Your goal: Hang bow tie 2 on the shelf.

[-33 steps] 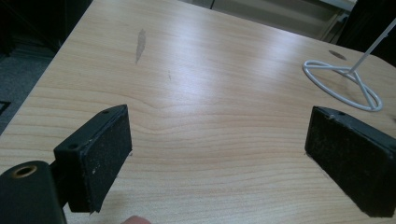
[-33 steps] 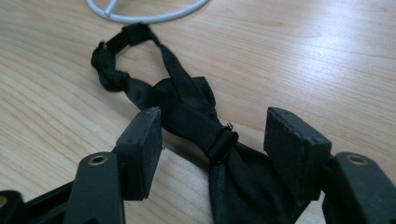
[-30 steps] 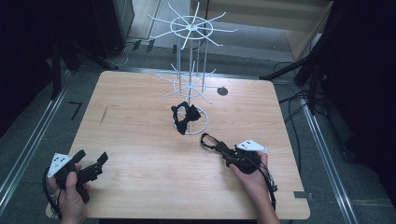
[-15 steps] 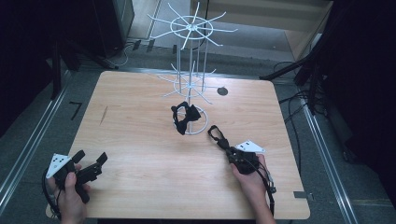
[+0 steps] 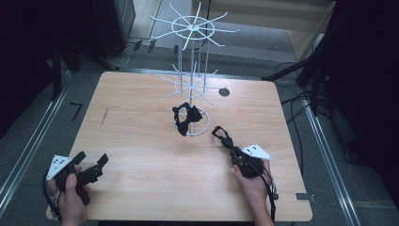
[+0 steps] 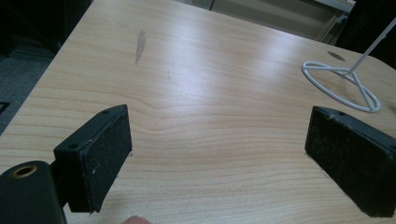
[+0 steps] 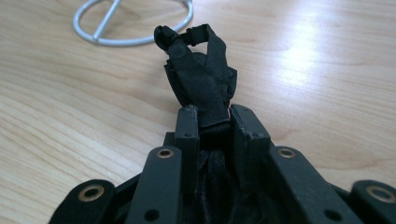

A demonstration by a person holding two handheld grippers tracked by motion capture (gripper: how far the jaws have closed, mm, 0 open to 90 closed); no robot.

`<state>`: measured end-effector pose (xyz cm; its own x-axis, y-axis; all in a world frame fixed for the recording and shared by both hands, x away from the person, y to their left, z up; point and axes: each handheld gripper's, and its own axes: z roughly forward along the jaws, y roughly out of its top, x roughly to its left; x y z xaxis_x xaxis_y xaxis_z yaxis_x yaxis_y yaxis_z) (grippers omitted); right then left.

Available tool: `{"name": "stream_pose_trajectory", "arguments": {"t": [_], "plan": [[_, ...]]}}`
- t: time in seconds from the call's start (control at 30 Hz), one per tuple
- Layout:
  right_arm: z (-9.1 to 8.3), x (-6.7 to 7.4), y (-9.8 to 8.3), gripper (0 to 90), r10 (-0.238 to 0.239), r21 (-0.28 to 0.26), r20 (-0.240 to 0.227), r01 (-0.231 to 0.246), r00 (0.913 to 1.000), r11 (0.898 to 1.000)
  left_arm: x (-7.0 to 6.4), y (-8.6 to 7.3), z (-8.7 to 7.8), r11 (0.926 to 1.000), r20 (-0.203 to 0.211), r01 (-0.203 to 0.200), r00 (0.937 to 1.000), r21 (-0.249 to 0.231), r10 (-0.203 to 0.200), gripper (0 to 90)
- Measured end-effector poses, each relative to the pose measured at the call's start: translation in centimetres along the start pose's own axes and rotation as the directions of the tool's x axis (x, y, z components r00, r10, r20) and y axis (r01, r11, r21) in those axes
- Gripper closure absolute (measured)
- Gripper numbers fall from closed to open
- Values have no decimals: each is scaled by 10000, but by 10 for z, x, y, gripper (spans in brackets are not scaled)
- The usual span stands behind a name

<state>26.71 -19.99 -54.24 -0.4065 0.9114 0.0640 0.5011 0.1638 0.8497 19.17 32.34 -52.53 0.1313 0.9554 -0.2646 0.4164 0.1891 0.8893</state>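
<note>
My right gripper (image 5: 234, 151) is shut on a black fabric strap piece (image 5: 221, 135) at the table's front right. Its looped end sticks out past the jaws toward the rack. In the right gripper view the fabric (image 7: 201, 70) rises from between the closed jaws of my right gripper (image 7: 214, 116). A second black bow-shaped piece (image 5: 184, 117) hangs low on the white wire rack (image 5: 193, 61), over its ring base. My left gripper (image 5: 91, 158) rests open at the front left corner, and between its wide-apart jaws lies bare wood (image 6: 219, 116).
The rack's ring base (image 7: 126, 42) lies just beyond the held fabric; the same base (image 6: 360, 87) sits far right of my left gripper. A dark round spot (image 5: 224, 92) marks the wooden table (image 5: 141, 141) behind the rack. Metal rails run along both table sides.
My right gripper has shifted slightly right and toward the front edge, carrying the black fabric. The left gripper has stayed where it was.
</note>
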Motion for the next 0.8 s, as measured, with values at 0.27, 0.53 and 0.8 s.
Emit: {"name": "stream_pose_trajectory", "arguments": {"t": [0.27,0.53,0.8], "plan": [[-7,2,7,753,168,-365,-44,-169,9998,9992,0,0,0,10000,15,10,10000,-21,-10,81],[-17,4,14,753,82,-665,-110,-89,9999,9977,0,0,0,10000,16,12,10000,-23,-12,81],[-31,7,23,753,190,-1026,-215,-211,9996,9945,0,0,0,10000,7,2,10000,-6,-2,81]]}}
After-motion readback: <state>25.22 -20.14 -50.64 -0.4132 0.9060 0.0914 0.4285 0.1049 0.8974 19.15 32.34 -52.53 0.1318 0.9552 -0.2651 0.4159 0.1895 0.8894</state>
